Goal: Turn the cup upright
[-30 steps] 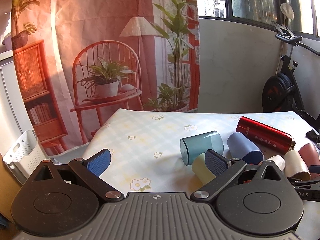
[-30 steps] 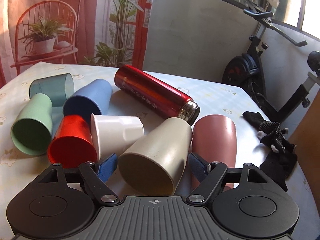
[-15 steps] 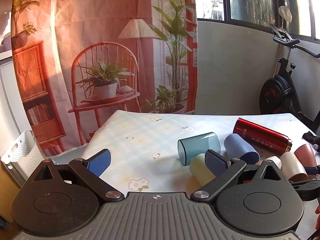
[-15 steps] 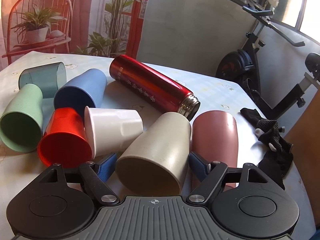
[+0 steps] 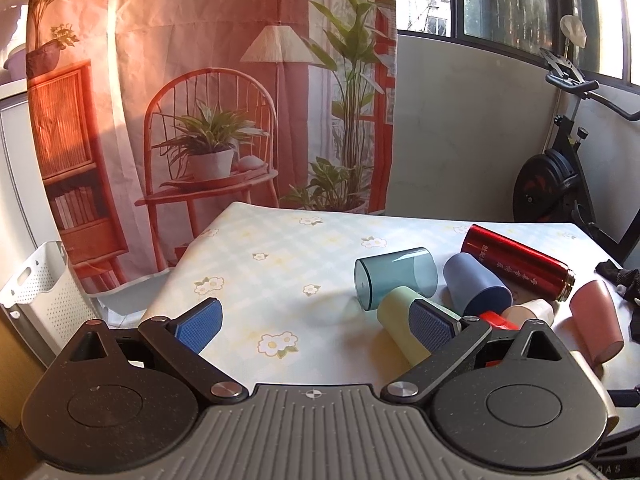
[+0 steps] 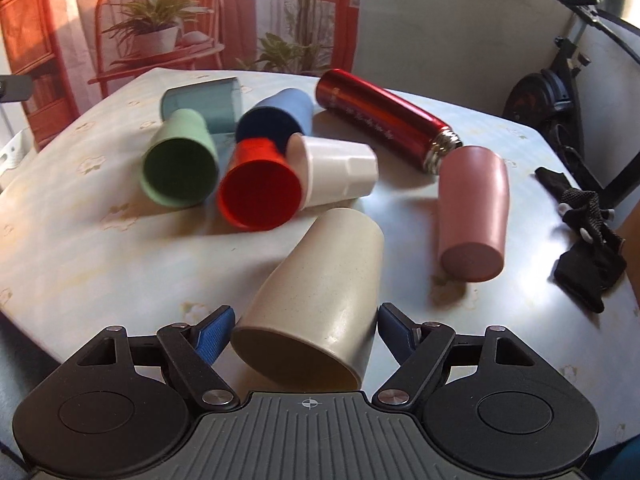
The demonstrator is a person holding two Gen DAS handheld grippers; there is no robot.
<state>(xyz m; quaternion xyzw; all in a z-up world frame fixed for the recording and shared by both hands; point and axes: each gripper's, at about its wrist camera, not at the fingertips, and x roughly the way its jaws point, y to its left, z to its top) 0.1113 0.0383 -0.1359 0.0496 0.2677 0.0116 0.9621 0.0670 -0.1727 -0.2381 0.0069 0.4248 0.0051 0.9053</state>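
In the right wrist view a beige cup (image 6: 320,312) sits between my right gripper's (image 6: 306,332) blue pads, mouth toward the camera, lifted and tilted above the table. The pads touch its sides. Behind it lie a green cup (image 6: 180,164), a red cup (image 6: 260,188), a white cup (image 6: 336,172), a blue cup (image 6: 276,116), a teal clear cup (image 6: 204,104), a pink cup (image 6: 472,216) and a red flask (image 6: 384,124), all on their sides. My left gripper (image 5: 316,320) is open and empty above the floral tablecloth (image 5: 280,272), left of the pale green cup (image 5: 400,320).
A black strap (image 6: 584,232) lies at the table's right edge. An exercise bike (image 5: 560,184) stands behind the table on the right. A white perforated basket (image 5: 36,300) stands on the floor at the left. A printed curtain (image 5: 200,80) hangs behind.
My right gripper has risen and pulled back with the beige cup, so the other cups now lie farther away and lower. The left gripper has barely moved.
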